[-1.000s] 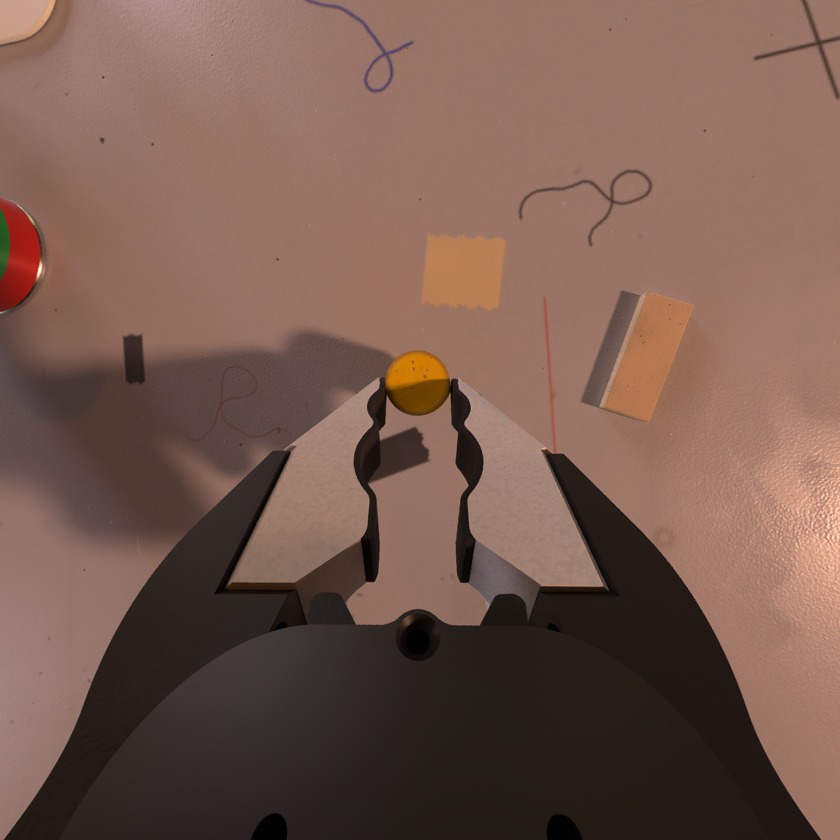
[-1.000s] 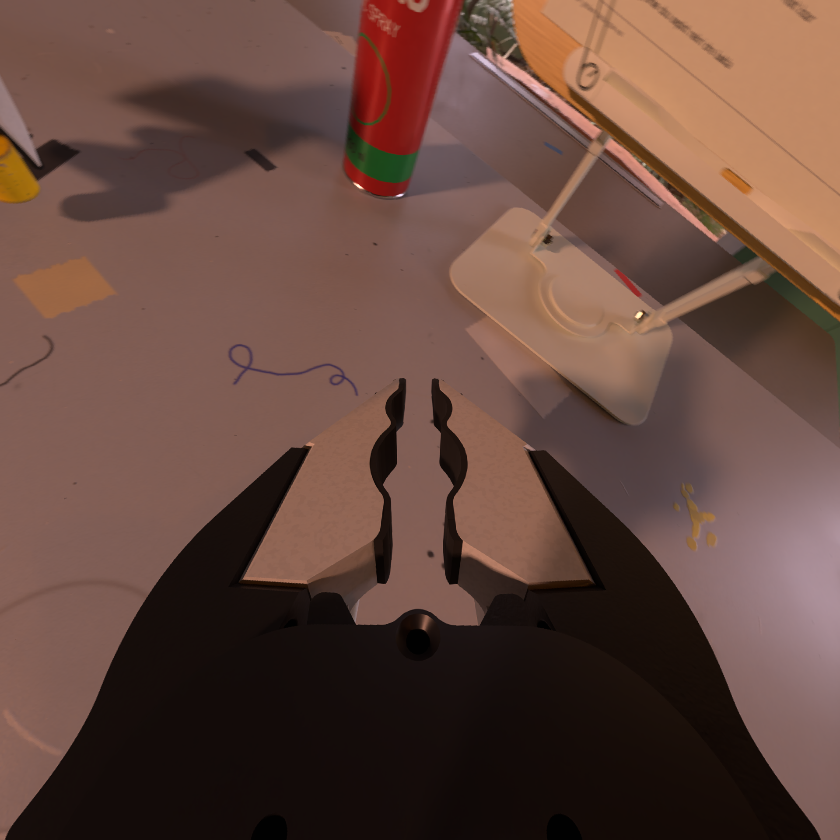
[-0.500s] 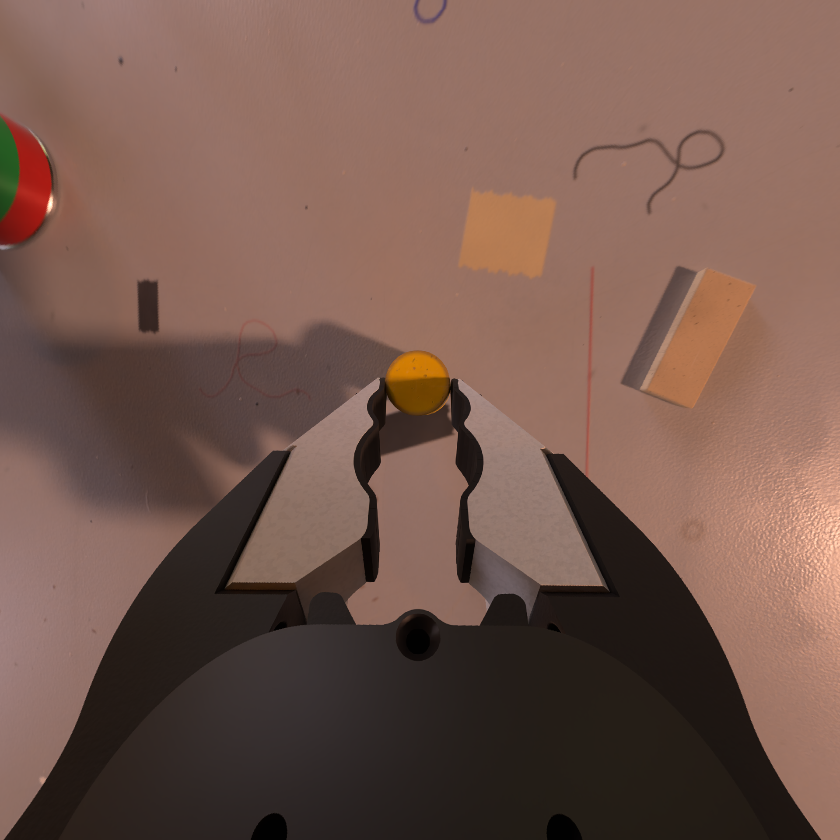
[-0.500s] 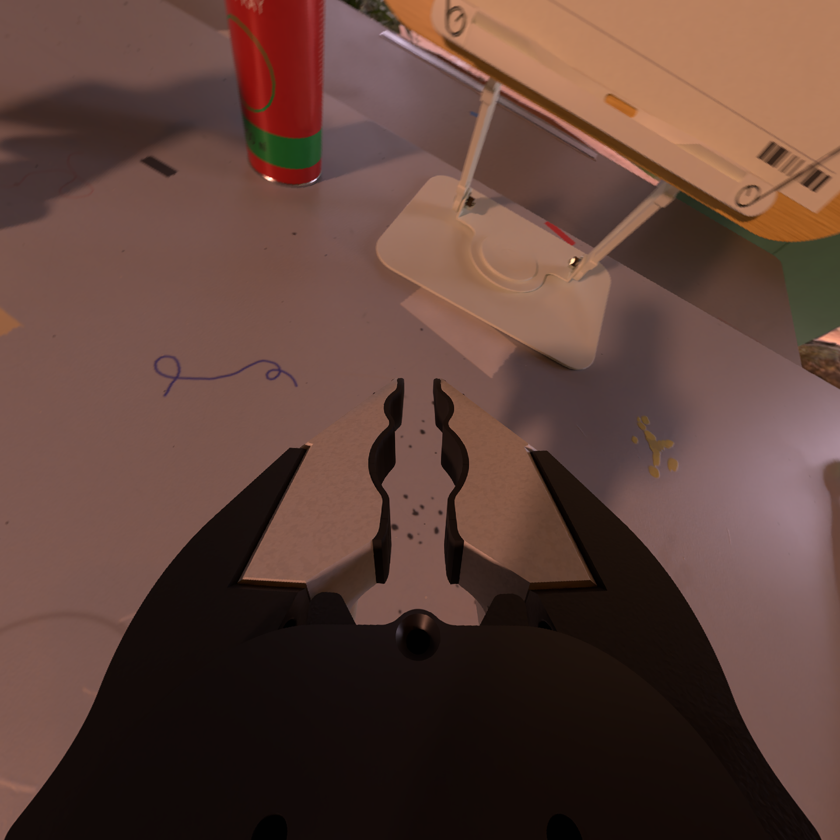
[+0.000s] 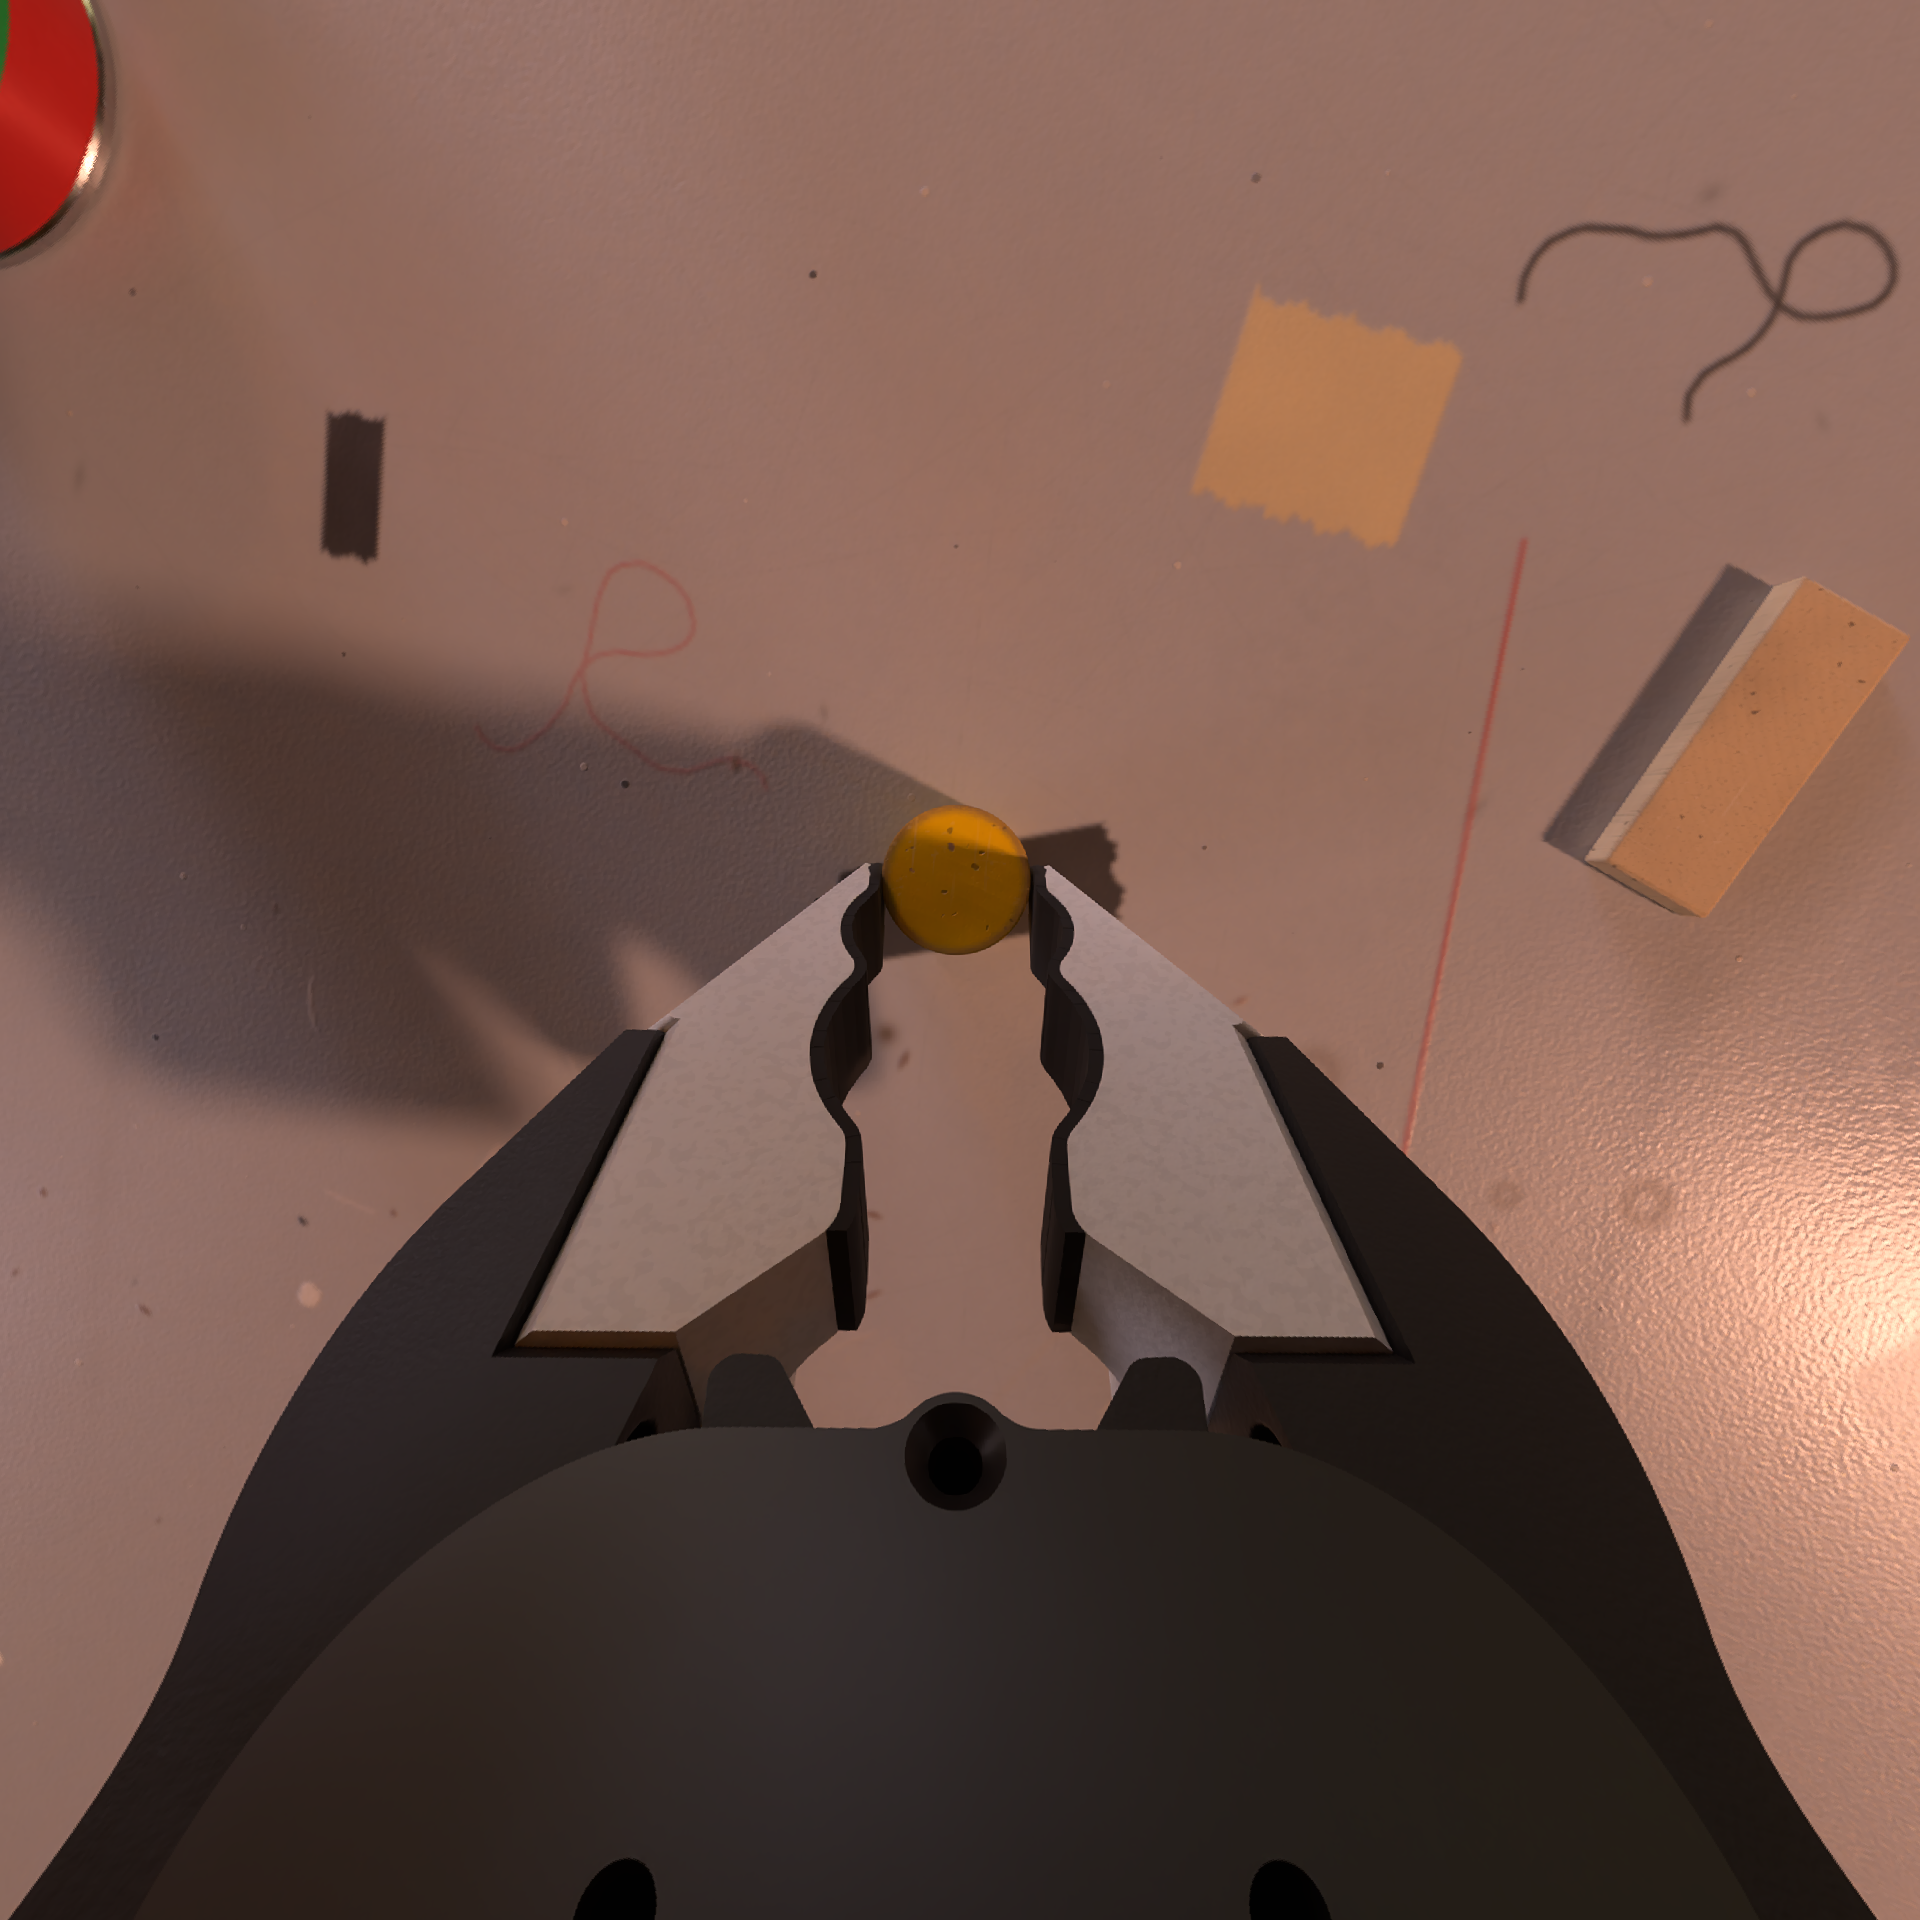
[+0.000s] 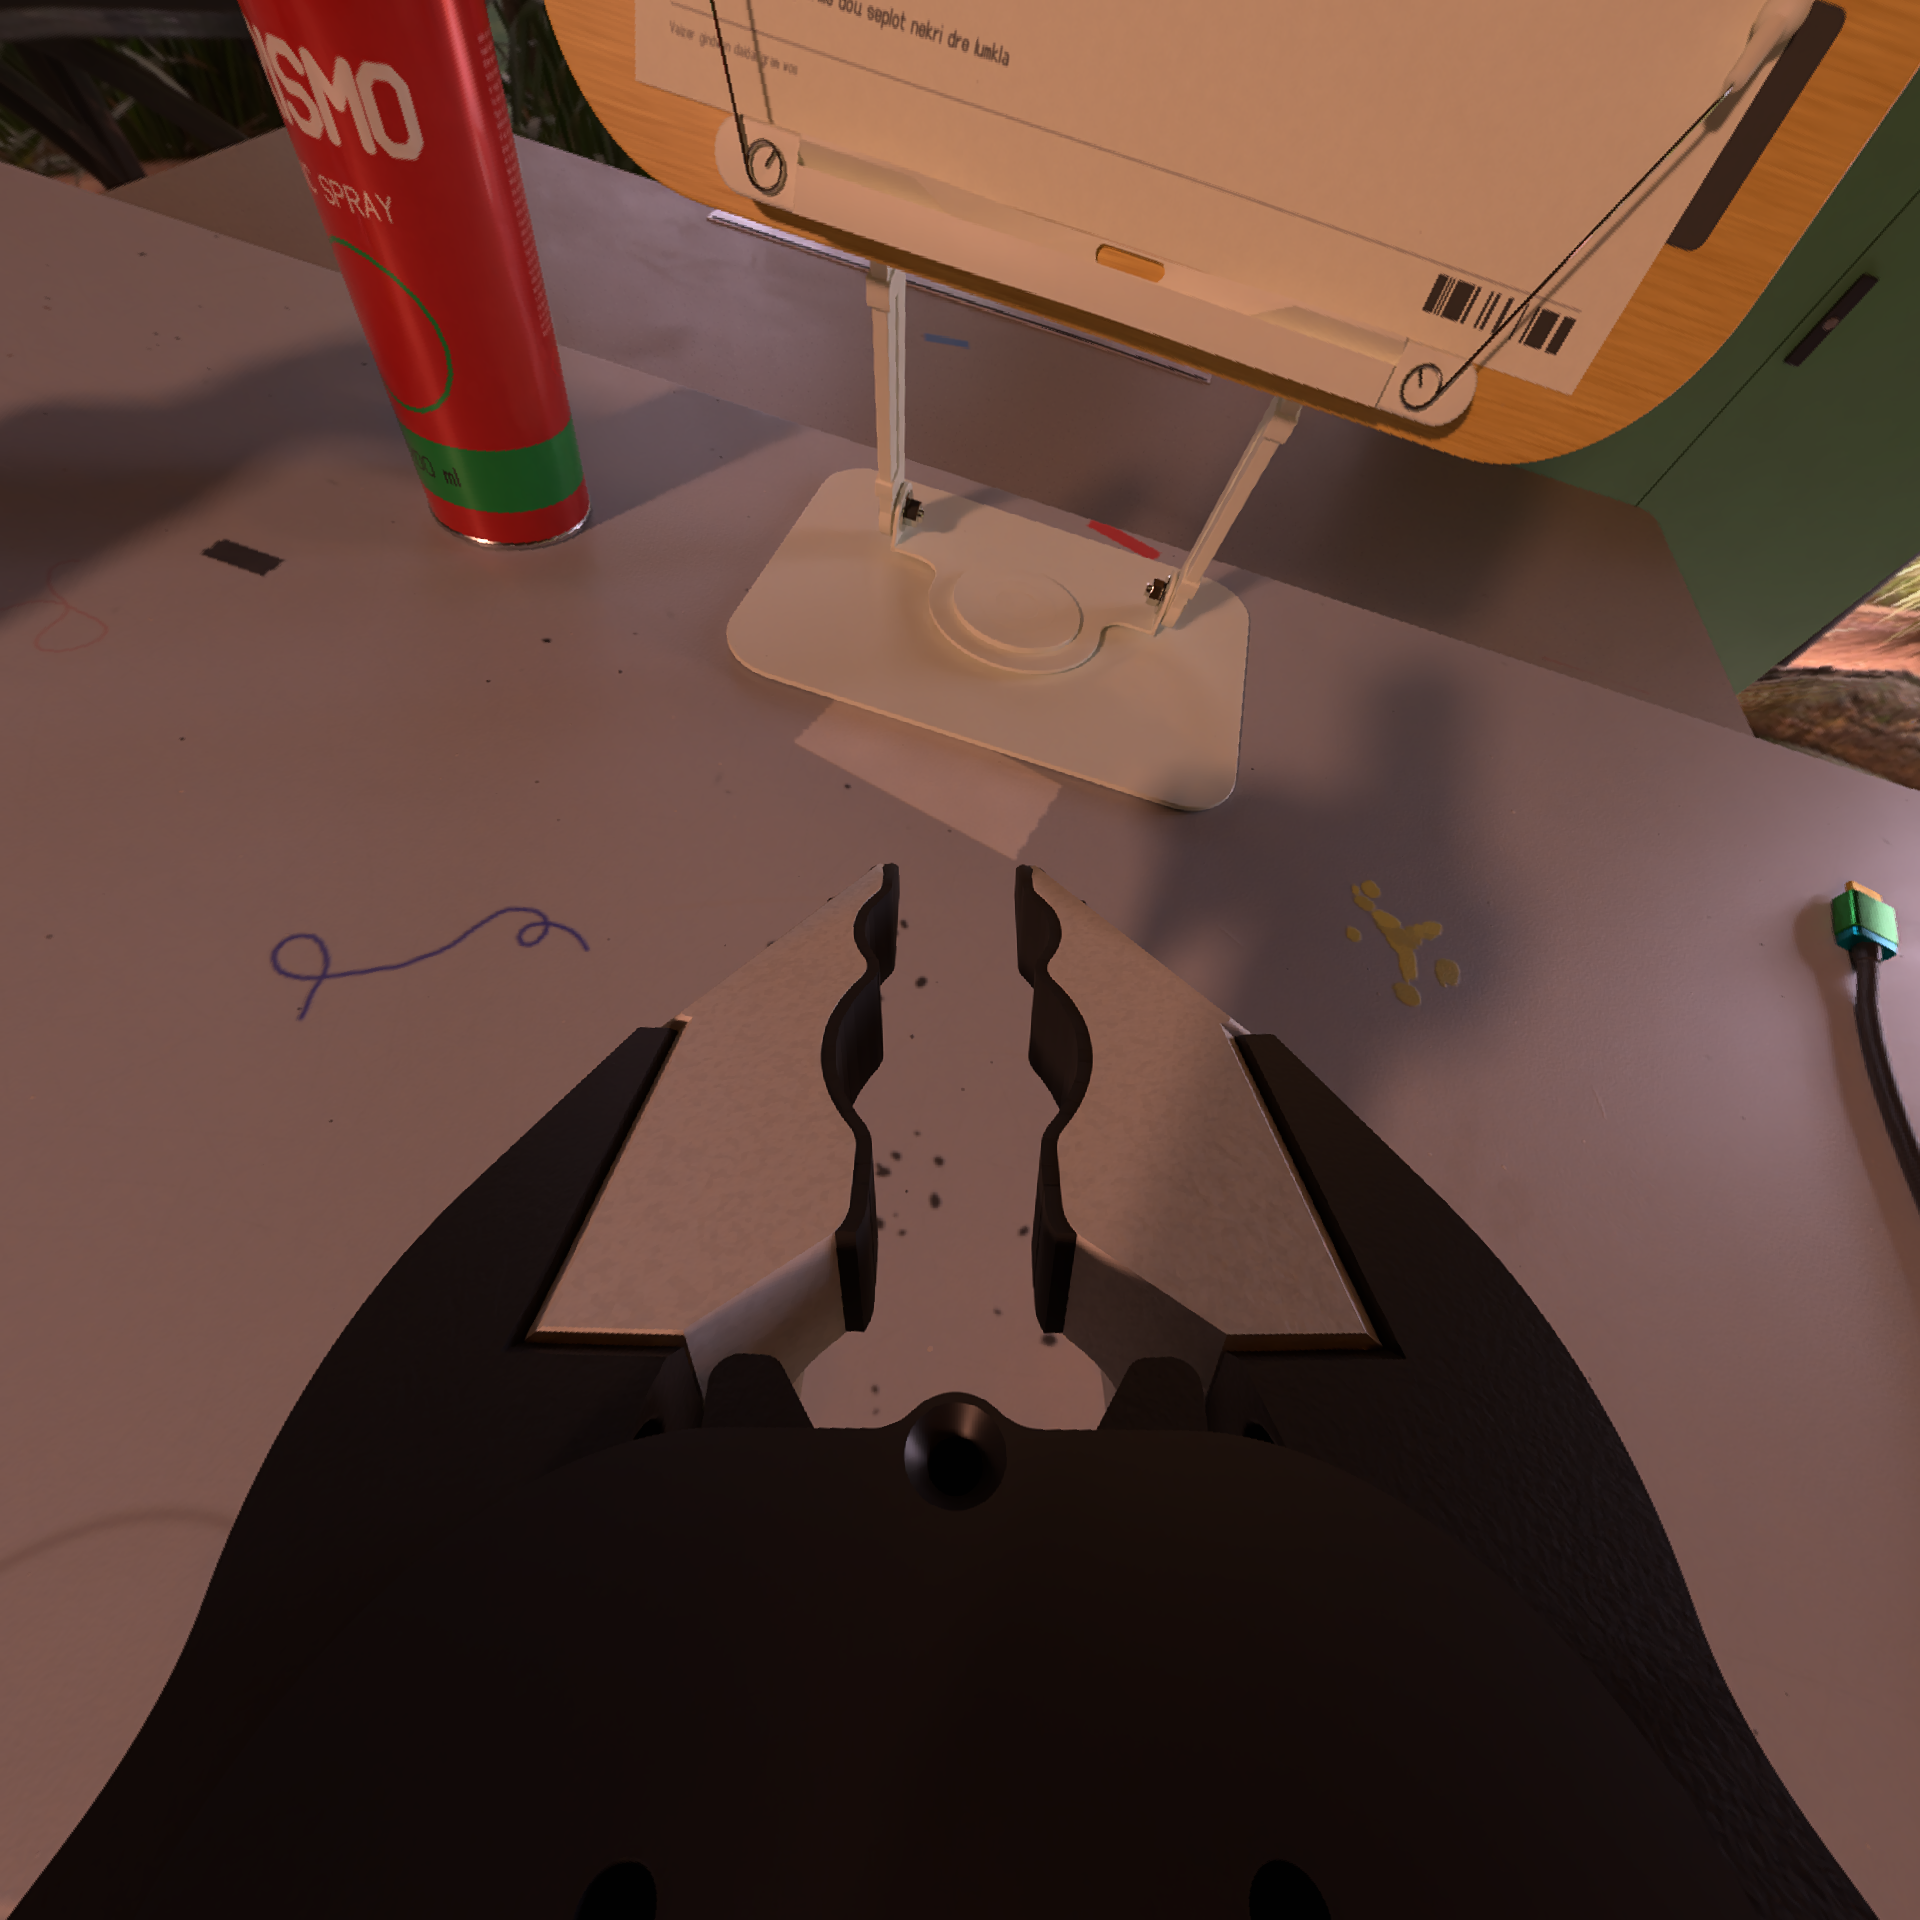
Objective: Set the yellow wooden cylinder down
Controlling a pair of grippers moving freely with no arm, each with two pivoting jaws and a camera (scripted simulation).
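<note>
Lower now, the left gripper point(image 5: 956, 883) pinches the yellow cylinder point(image 5: 954, 879) upright over the desk point(image 5: 935, 416), while the right gripper point(image 6: 956, 883) hangs empty, slightly apart.

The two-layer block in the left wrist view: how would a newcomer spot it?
Start at the left hand-held gripper, shut on the yellow wooden cylinder. Look right, past the thin red line. The block lies tilted there, alone in standing proud of the table: speckled orange top, pale band, grey side.

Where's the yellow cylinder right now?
In the left wrist view, the yellow cylinder sits clamped between the left gripper fingertips, above the table, with the orange sponge block off to its right.
</note>
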